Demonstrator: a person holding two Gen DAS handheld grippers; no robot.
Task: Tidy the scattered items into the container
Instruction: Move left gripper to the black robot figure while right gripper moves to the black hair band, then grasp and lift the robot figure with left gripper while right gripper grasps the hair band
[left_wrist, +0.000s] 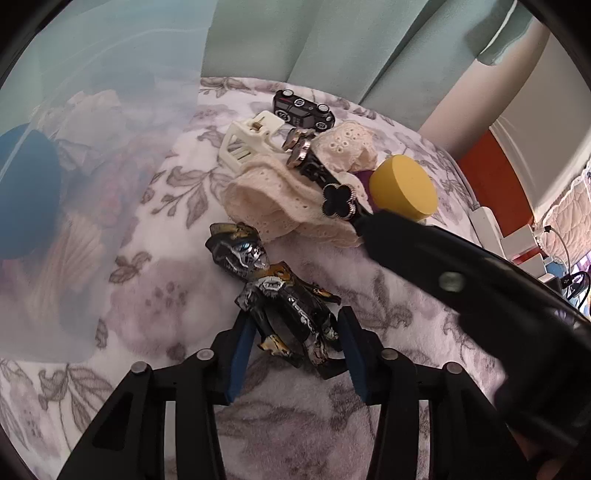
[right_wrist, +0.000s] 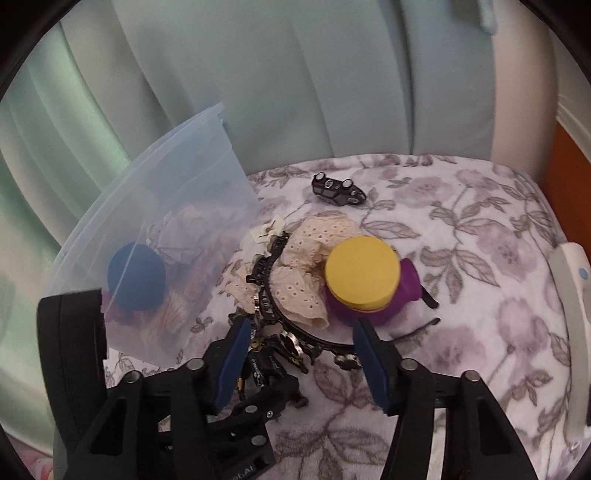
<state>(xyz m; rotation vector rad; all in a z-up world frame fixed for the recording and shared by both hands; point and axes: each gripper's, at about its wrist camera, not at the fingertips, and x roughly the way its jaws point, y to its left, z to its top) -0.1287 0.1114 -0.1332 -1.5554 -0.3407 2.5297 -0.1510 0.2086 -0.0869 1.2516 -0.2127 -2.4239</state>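
Left gripper (left_wrist: 293, 345) is set astride the black toy figure (left_wrist: 273, 291) on the floral blanket (left_wrist: 155, 295) — pads near its legs, contact not discernible. Right gripper (right_wrist: 299, 360) is spread over the black headband (right_wrist: 275, 295) — nothing pinched. Translucent container (right_wrist: 177, 206) is seen left of the pile, partly filled.

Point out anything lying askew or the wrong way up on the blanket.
The black toy car near the curtain lies upside down, wheels facing up. The black robot figure sprawls on its back between the left gripper jaws, limbs splayed. The cream lace scrunchie is tangled with a black headband.
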